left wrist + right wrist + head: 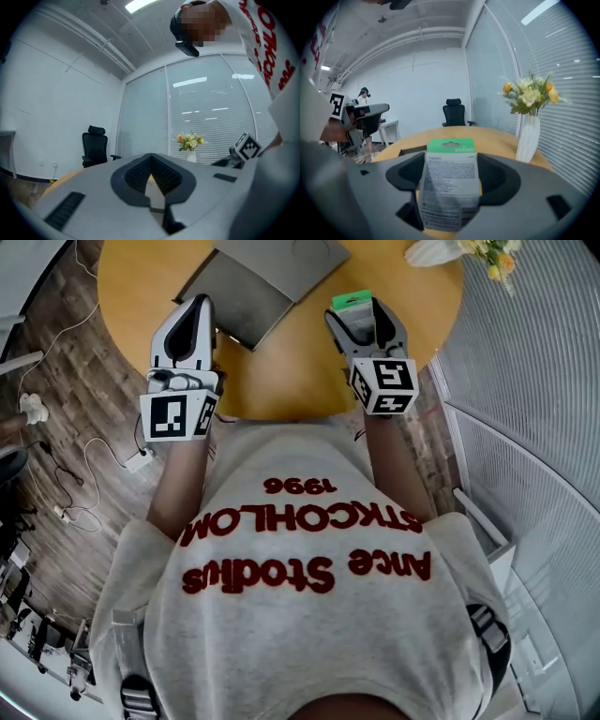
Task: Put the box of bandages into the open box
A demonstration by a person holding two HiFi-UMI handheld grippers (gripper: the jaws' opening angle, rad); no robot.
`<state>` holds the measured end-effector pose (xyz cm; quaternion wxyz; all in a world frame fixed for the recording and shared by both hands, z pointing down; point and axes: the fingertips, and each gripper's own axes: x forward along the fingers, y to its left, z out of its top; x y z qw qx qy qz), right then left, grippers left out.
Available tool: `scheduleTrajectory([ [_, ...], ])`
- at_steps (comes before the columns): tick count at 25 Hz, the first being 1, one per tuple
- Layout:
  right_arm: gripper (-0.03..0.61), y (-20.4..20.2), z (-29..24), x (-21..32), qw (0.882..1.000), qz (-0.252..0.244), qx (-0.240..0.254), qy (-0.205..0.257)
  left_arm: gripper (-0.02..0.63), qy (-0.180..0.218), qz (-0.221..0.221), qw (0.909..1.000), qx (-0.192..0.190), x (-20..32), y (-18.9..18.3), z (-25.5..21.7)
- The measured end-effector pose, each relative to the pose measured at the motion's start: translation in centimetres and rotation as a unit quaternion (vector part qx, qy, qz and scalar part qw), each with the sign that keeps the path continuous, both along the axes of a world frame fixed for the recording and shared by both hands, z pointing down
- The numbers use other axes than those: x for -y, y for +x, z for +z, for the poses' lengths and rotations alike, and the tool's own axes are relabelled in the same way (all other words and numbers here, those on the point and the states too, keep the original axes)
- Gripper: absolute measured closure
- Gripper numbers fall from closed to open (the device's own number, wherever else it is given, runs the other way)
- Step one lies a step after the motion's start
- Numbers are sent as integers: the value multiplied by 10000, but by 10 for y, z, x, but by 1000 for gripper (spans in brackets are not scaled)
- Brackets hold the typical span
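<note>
Head view: round wooden table ahead of both pairs of jaws; on it the open box, grey and shallow, ahead and to the left of the right gripper, just ahead and to the right of the left gripper. Left nearer, but closed up and empty; right clamped on the box of bandages, long axis out along the jaws, green hang tab at the far end. Probably a short carry forward and leftward. Shirt print: "STOCKHOLM 1996", "Acne Studios". Fine print on the pack too blurred to read.

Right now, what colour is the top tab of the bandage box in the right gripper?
Green tab atop the bandage box; clearest in the right gripper view.
</note>
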<state>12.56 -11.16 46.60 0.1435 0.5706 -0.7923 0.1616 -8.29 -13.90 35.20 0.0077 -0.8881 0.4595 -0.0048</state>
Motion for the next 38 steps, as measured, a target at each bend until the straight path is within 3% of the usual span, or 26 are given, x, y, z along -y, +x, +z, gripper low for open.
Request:
scheduleTrajectory([
  [6,218,2,-70,9,9945,90,172,1030,615,192,-96,9996,-184,0,-7,-27],
  [16,218,19,-153,9,9766,455,441,2056,615,521,-233,9979,-300,1,-19,-62],
  [23,218,23,-168,7,9770,351,567,2026,615,605,-402,9969,-305,-3,-19,-77],
  [29,218,5,-160,25,9792,-92,664,1916,615,574,-827,9947,-213,-5,-38,-72],
  [38,218,-65,-158,50,9762,-982,795,1760,615,483,-1613,9856,-151,-16,-98,-67],
])
